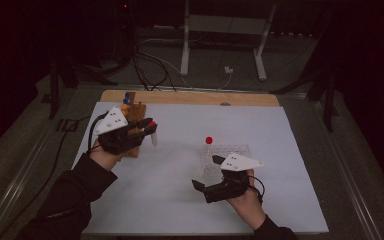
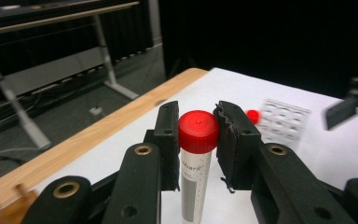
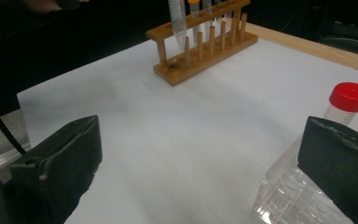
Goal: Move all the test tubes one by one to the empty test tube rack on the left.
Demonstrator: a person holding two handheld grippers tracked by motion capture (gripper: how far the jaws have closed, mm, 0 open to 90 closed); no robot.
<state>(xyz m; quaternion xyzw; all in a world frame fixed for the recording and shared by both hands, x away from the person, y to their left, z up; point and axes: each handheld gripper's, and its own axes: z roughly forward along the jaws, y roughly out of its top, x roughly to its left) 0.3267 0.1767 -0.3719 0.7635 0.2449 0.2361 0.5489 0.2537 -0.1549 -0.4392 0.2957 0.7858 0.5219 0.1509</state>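
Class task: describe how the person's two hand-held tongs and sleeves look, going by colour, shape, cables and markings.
Both tongs, left and right, are black, each topped by a pale grey three-cornered plate with small dark dots. Their arms carry brass-ringed holes and end in black, worn-edged pads. A black cable trails from each. The sleeves are black.

Right gripper (image 3: 200, 154) wide open, red-capped tube (image 3: 347, 105) in the clear rack (image 3: 289, 196), wooden rack (image 3: 205, 46) way behind.
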